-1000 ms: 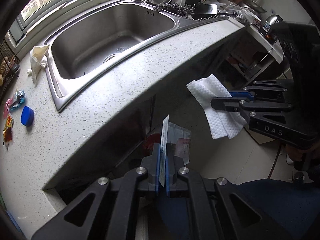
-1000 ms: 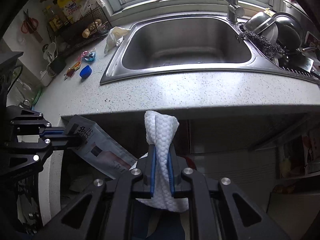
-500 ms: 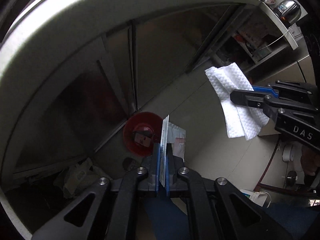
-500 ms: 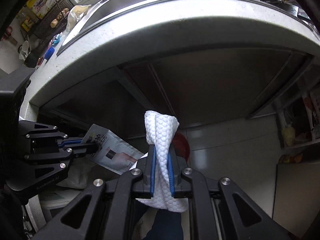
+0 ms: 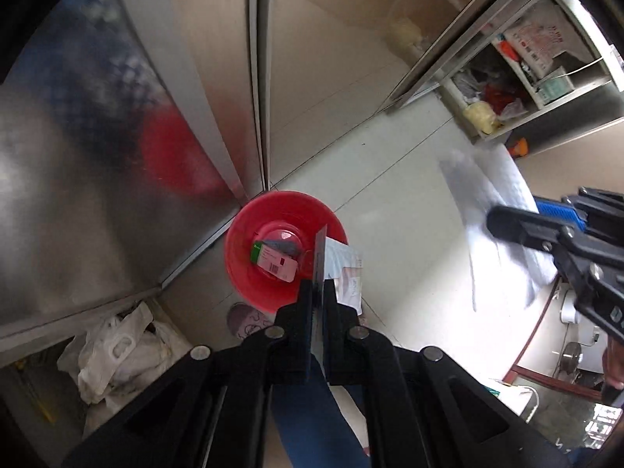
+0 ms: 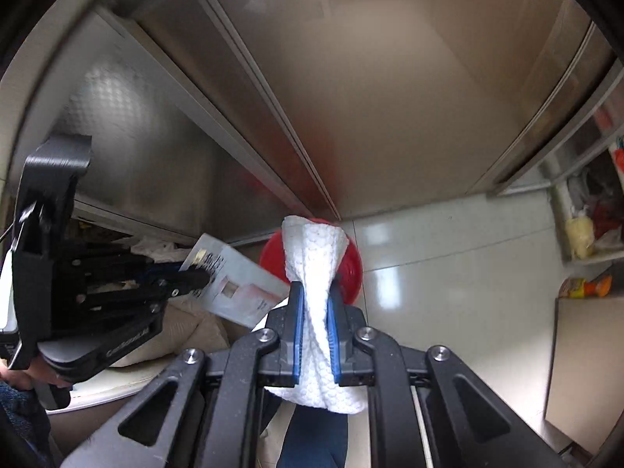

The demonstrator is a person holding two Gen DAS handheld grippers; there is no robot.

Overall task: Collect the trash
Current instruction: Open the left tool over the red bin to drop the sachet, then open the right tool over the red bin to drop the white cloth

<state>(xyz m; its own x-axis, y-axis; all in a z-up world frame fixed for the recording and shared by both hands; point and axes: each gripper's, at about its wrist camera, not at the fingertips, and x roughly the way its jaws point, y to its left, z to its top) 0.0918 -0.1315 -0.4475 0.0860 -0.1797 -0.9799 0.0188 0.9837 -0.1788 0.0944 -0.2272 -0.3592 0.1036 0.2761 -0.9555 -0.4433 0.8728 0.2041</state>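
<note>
Fingers (image 5: 300,304) of left gripper (image 5: 318,292) clamp printed packet (image 6: 234,284), text unreadable; right gripper (image 6: 315,312) clamps paper towel (image 6: 314,257).

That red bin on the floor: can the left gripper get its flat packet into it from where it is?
Probably yes. The left gripper hangs almost straight above the open red bin, holding the flat packet over its right rim. Nothing lies between. Only a small box sits inside.

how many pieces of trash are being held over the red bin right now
2: a flat printed packet clamped in the left gripper, and a white paper towel pinched in the right gripper. Other trash already lies in the red bin.
</note>
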